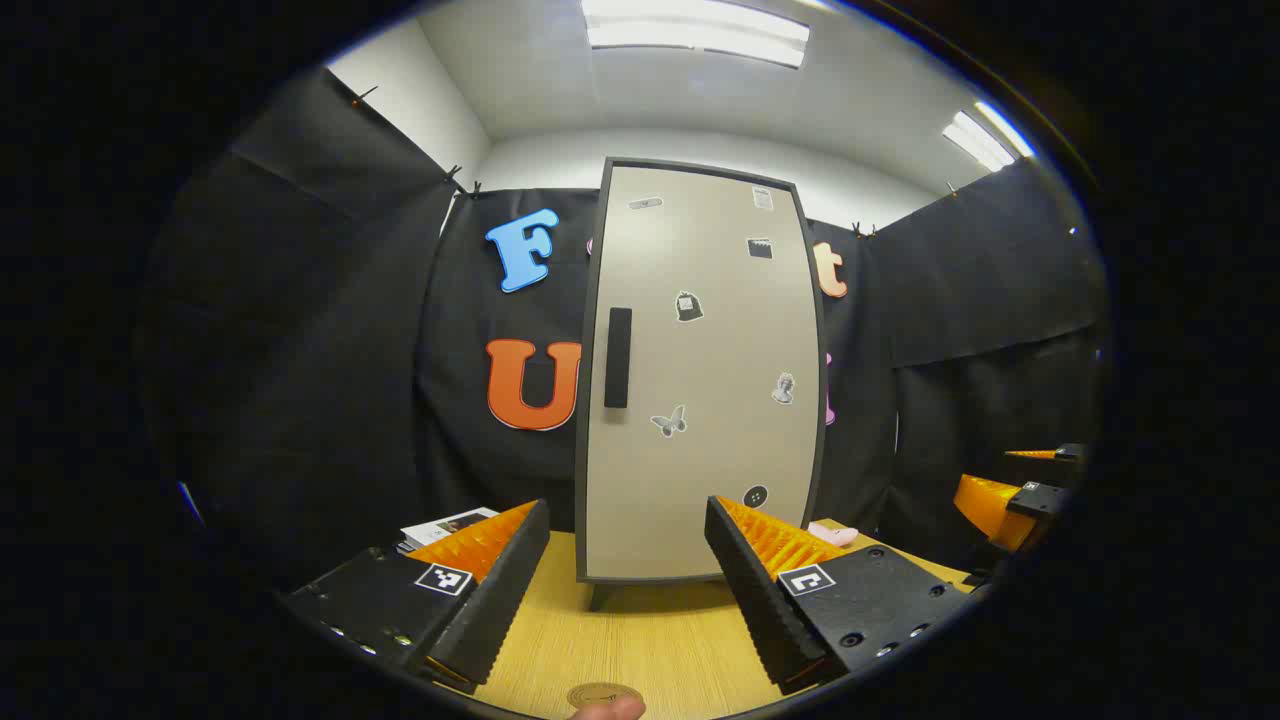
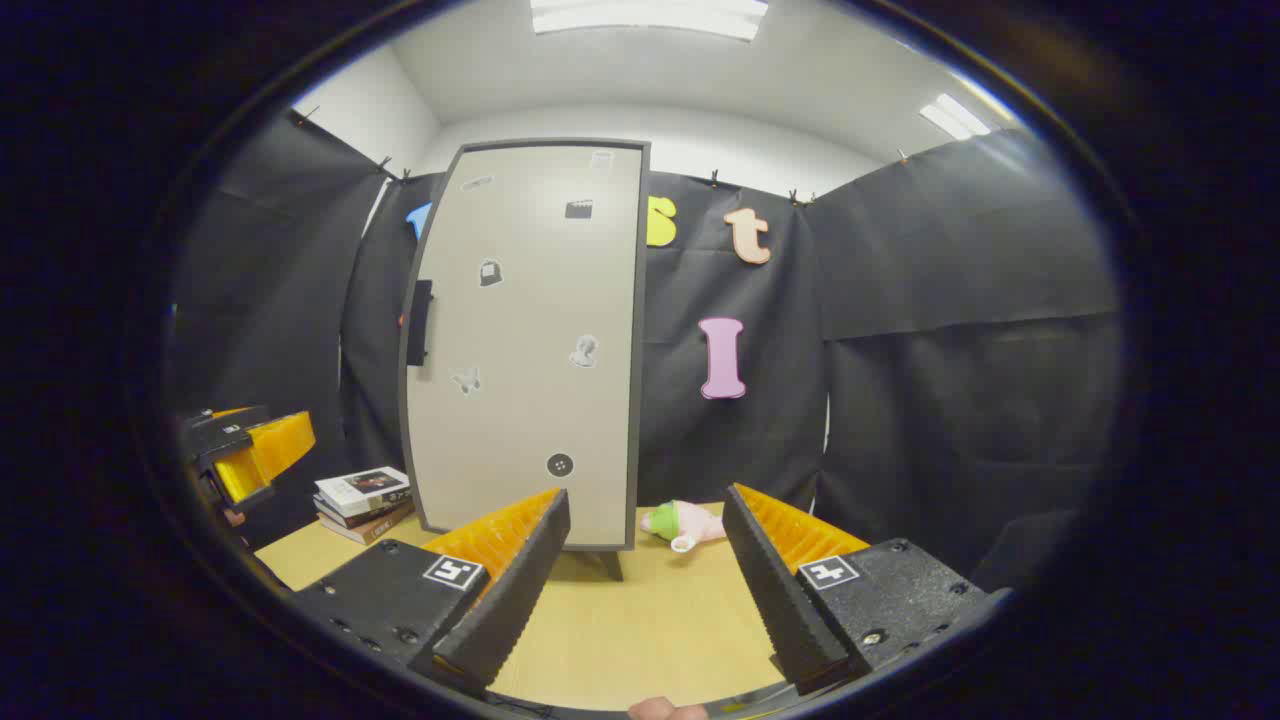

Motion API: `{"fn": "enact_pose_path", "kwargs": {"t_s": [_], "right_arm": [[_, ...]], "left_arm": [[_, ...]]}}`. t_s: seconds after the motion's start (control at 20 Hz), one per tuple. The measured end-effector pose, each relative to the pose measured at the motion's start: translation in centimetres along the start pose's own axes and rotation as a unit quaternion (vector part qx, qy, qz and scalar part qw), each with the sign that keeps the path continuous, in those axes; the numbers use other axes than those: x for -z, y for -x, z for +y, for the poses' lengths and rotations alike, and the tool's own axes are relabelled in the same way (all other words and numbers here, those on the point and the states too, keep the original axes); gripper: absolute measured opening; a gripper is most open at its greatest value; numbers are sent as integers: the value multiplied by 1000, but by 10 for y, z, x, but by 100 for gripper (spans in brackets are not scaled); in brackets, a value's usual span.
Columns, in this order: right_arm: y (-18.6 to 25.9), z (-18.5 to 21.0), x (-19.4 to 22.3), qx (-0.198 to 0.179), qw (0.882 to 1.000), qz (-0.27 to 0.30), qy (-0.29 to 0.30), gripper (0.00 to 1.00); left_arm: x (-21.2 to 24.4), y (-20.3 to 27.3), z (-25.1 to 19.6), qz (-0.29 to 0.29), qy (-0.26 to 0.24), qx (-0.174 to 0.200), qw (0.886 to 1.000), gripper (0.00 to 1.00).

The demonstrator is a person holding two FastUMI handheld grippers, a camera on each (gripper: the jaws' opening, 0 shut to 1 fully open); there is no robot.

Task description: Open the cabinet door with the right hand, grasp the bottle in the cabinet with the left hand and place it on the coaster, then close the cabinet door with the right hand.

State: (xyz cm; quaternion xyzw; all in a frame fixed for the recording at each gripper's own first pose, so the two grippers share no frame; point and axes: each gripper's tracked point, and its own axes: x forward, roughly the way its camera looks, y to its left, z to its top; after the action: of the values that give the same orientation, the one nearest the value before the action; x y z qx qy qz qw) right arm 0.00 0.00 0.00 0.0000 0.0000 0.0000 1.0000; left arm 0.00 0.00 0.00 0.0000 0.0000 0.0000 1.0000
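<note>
Cabinet door (image 1: pixel 700 370) shut, upright on wooden counter (image 1: pixel 640 640), bottle presumably hidden behind; both hand-held grippers, left (image 1: pixel 627 580) and right (image 2: pixel 645 590), wide open, empty, aimed doorward for approach; coaster (image 1: pixel 604 694) nearest, awaiting bottle.

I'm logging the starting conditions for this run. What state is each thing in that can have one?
cabinet door: closed, handle untouched.
left hand-held gripper: open, holding nothing, facing the door.
right hand-held gripper: open, holding nothing, off the handle.
coaster: bare, no bottle on it.
books: stacked flat beside the cabinet.
plush toy: lying on its side on the table.
</note>
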Motion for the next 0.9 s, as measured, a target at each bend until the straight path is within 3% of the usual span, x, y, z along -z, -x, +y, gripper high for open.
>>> {"fn": "enact_pose_path", "kwargs": {"t_s": [0.9], "right_arm": [[-11,5,1,1,1000,0,15,100]], "left_arm": [[8,-17,-15,14,13,18,1000,95]]}}
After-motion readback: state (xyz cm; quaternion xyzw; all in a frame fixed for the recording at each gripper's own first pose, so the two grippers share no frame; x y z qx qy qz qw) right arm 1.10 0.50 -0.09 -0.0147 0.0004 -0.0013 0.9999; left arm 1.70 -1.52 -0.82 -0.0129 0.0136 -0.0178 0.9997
